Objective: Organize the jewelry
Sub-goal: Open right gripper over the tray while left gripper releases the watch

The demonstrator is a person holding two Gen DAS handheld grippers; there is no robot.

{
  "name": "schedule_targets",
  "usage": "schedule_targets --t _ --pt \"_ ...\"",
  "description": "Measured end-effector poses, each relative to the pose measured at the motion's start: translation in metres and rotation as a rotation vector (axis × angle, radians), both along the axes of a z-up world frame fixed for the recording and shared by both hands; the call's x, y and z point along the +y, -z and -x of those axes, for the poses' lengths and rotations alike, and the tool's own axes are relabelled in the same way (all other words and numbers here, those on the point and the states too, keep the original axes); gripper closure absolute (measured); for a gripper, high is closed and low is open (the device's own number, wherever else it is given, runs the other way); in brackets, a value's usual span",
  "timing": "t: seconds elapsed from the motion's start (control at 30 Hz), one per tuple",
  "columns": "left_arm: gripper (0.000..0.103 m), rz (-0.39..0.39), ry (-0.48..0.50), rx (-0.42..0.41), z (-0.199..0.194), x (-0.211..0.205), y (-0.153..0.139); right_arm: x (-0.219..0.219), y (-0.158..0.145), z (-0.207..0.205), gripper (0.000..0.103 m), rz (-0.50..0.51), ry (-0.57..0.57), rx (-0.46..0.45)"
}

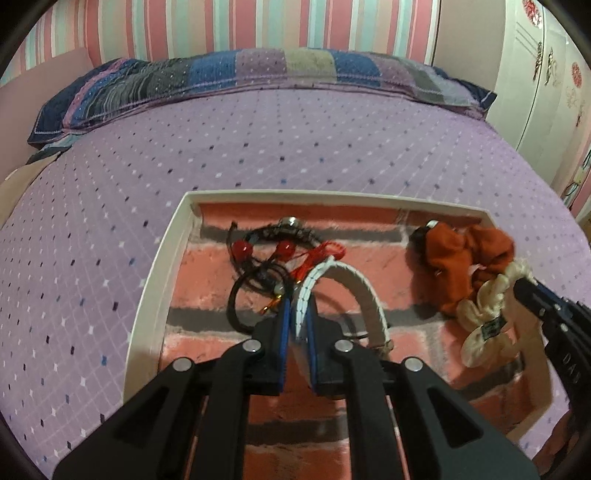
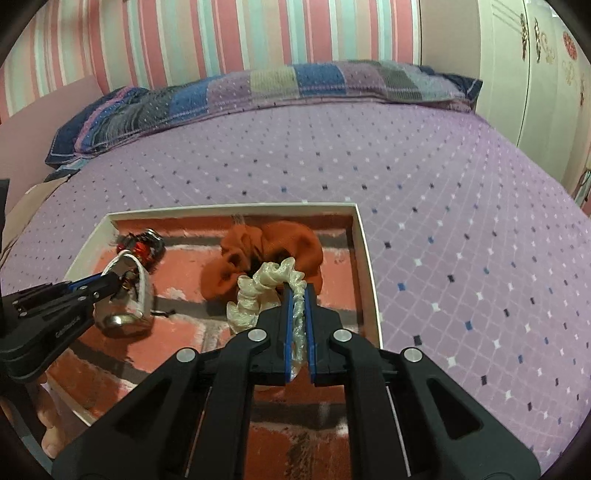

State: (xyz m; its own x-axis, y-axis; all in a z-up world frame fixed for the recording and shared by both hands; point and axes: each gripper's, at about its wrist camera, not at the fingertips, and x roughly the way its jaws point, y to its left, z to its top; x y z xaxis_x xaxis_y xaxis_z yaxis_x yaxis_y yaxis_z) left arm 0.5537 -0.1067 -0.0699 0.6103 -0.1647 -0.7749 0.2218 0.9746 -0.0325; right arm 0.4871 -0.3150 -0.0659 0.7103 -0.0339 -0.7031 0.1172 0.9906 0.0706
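The left gripper (image 1: 297, 310) clamps the white bracelet (image 1: 364, 291) and the right gripper (image 2: 299, 295) the cream scrunchie (image 2: 258, 291), both low over the tray (image 1: 147, 295), likely for sorting.

Bed cover (image 1: 295, 147): lilac, quilted in a diamond grid with small white, blue and dark squares; spreads over the whole bed.

Pillow (image 1: 258, 77): long, patchwork of blue, purple, grey and green blocks; lies along the far edge of the bed, against the wall.

Wall (image 1: 258, 22): vertical stripes in pink, mint, white and beige.

Wardrobe (image 1: 546, 74): white, beyond the bed's far right corner; ornate metal handles, and red and pink decorations, possibly stickers.
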Motion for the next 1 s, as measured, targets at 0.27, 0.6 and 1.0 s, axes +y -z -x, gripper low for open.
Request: schedule_targets --t 0.27,0.6,1.0 --pt "0.094 -0.024 0.006 0.006 0.000 -0.002 0.004 0.002 0.013 -0.010 0.094 0.021 -0.003 0.059" --pt "0.093 -0.035 -0.006 0.016 0.000 0.001 0.005 0.001 0.022 -0.010 0.056 0.038 -0.019 0.087" --pt "0.048 -0.014 0.005 -0.044 0.034 0.011 -0.017 0.007 -0.003 0.017 0.015 0.074 -0.030 -0.025"
